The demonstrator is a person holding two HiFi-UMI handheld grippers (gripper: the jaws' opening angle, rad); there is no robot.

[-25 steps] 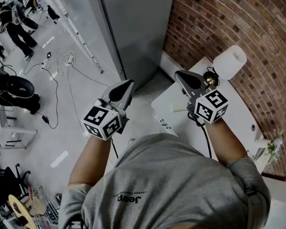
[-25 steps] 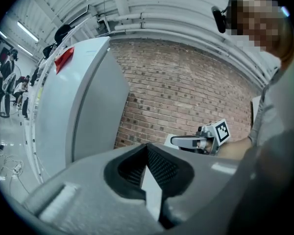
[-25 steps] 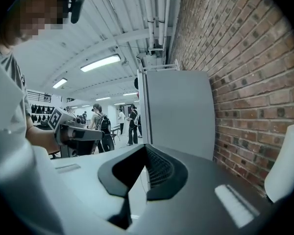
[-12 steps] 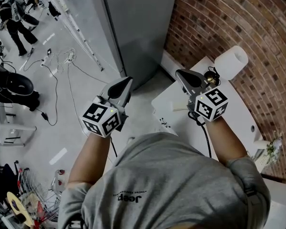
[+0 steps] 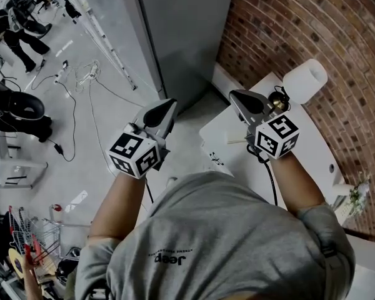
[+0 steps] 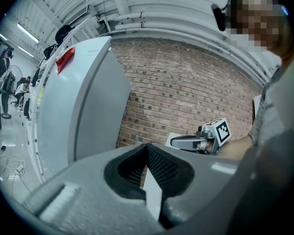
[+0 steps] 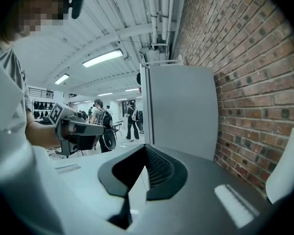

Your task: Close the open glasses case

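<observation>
The right claw (image 5: 234, 95) is closed, with its pads meeting and nothing between them. It points nearly level, toward the corner where the grey cabinet (image 5: 181, 30) meets the brick wall (image 5: 337, 36). The left claw (image 5: 171, 104) is likewise closed and empty. It is held beside the right claw, but over the floor (image 5: 81, 142) rather than over the white surface (image 5: 312, 145).

The right claw hangs over the near edge of that surface. Beyond it stand a small dark object (image 5: 276, 100) and a paper roll (image 5: 305, 80).

No view shows the glasses case in recognisable form, so its long axis cannot be told. If it lies on the surface, it is probably below the right claw. The right hand is then the nearer one, and the claw would have to tip downward to reach the lid.
</observation>
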